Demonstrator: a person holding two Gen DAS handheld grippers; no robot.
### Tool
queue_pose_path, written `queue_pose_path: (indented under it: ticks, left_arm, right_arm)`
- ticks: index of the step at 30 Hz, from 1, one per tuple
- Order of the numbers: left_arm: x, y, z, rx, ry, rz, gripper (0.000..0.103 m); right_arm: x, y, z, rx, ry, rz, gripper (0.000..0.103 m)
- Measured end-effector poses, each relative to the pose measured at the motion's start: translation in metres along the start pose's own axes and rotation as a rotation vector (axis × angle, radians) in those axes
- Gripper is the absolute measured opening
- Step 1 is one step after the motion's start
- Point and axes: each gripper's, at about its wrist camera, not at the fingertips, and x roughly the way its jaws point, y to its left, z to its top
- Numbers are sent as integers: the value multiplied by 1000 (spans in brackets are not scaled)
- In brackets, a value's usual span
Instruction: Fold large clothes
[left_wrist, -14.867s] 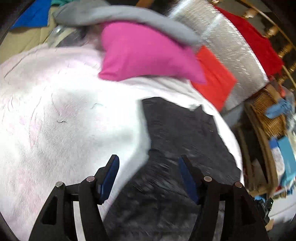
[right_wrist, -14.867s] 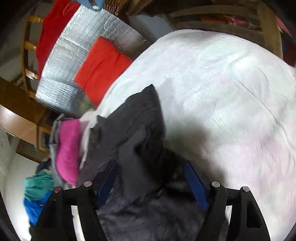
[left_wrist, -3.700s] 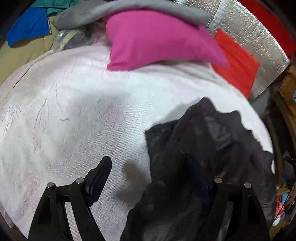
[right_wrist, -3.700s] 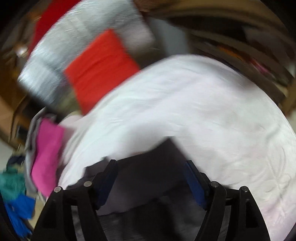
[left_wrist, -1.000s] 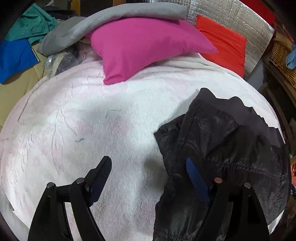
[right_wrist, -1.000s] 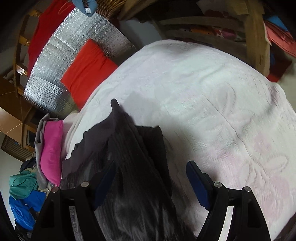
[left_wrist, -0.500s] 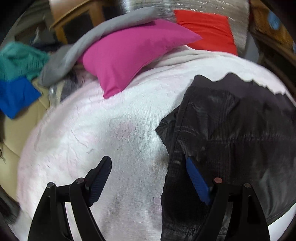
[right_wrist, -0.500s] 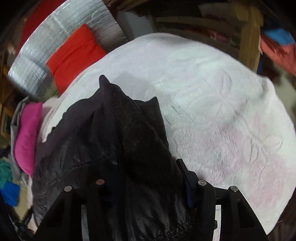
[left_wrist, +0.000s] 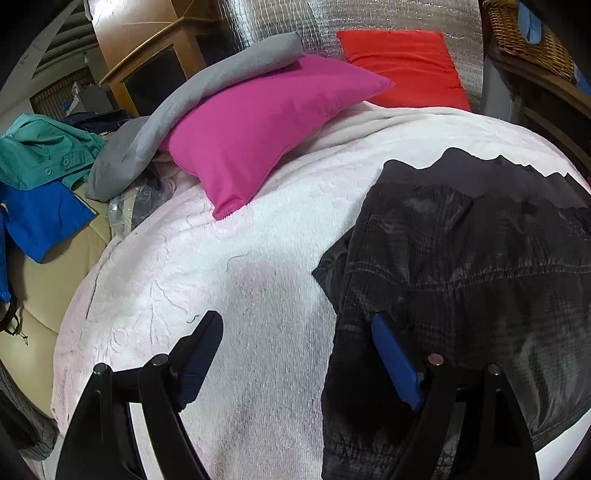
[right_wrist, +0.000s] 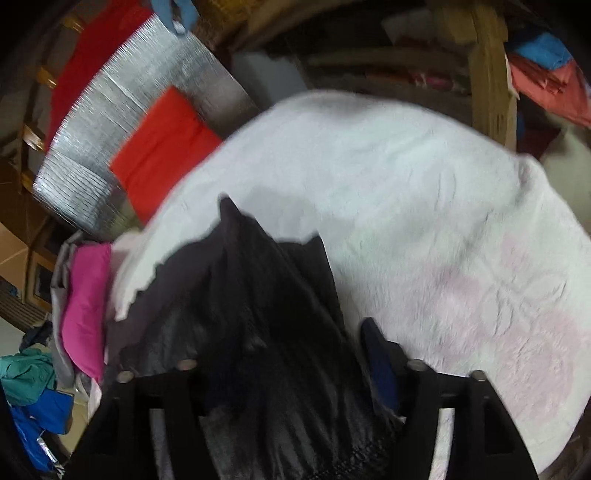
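A black quilted garment (left_wrist: 480, 277) lies partly bunched on the white and pink blanket (left_wrist: 258, 240), towards its right side. My left gripper (left_wrist: 297, 321) is open just above the blanket. Its right finger (left_wrist: 391, 358) rests at the garment's left edge, and the left finger is over bare blanket. In the right wrist view the garment (right_wrist: 258, 295) rises in a dark ridge between the jaws of my right gripper (right_wrist: 291, 339). Those jaws are opening: the right pad (right_wrist: 376, 354) stands clear of the cloth, while fabric hides the left pad.
A pink pillow (left_wrist: 258, 125), a grey garment (left_wrist: 207, 92) and a red cushion (left_wrist: 402, 66) lie at the blanket's far end against a silver foil panel (right_wrist: 122, 122). Teal and blue clothes (left_wrist: 40, 184) are piled at the left. A wicker basket (left_wrist: 524, 33) and a wooden frame (right_wrist: 491, 74) border the right.
The right jaws narrowed on the black fabric half a second ago and now stand wide again. The left view has rolled, and the garment lies flatter and more spread out.
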Motion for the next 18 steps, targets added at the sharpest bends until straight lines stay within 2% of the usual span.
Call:
queue_pose_path:
  ticks: [7,11,16,18]
  left_arm:
    - [-3,-1,1,-6,-18,10,83]
    - [-6,0,2,-11,-29,15,83]
    - [-4,2,1,-12,-23,17,83]
    - [-3,5,2,-23,-12,1,83]
  right_arm:
    - [22,-11,-5,61,110,31,78]
    - [34,4,-13,1,160,66,79]
    - [14,32,-20,-136,67,91,79]
    - [15,25,-17,-98,75,83,79]
